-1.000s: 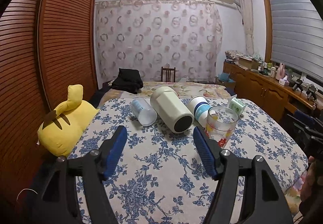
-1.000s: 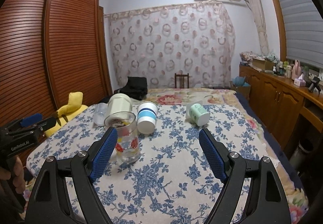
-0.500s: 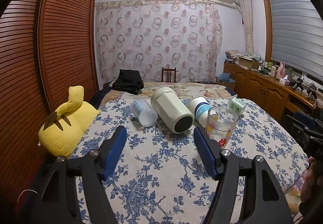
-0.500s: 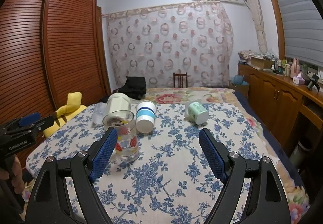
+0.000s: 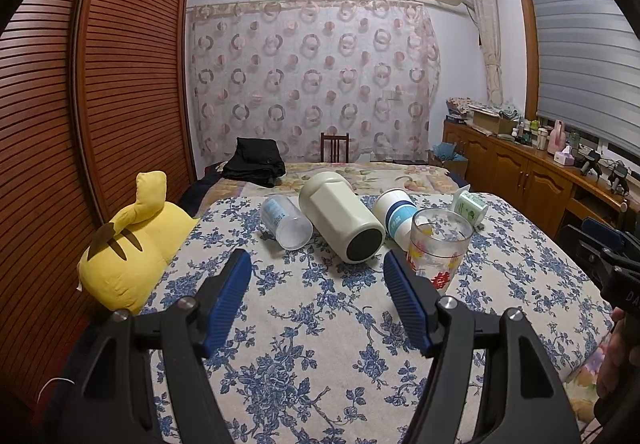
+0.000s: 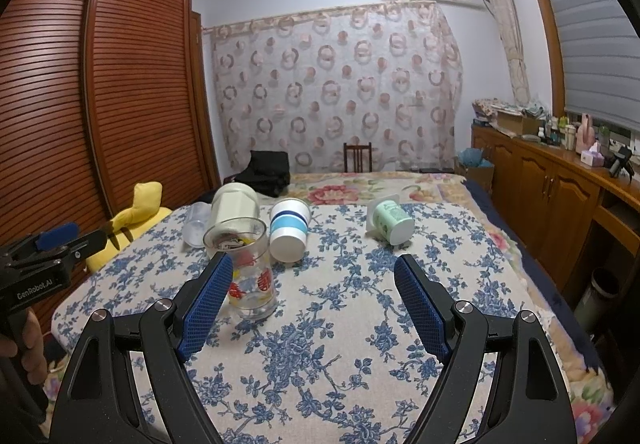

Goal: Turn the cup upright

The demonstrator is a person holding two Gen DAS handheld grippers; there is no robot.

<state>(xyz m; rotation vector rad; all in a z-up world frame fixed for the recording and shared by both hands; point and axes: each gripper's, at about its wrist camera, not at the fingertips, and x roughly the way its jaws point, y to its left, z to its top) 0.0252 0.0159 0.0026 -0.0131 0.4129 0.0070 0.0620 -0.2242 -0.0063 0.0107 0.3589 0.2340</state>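
While both grippers hover spread and empty over the bed (image 5: 320, 344), the cream cup (image 5: 340, 220) lies on its side just ahead of the left gripper (image 5: 318, 284), base toward it, with the right gripper (image 6: 314, 294) farther off.

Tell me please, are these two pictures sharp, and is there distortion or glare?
Left wrist view: sharp, dim indoor light, fisheye bends the wardrobe, corners black. Right wrist view: equally sharp, same bending, soft shadows under the glass cup, no strong glare.
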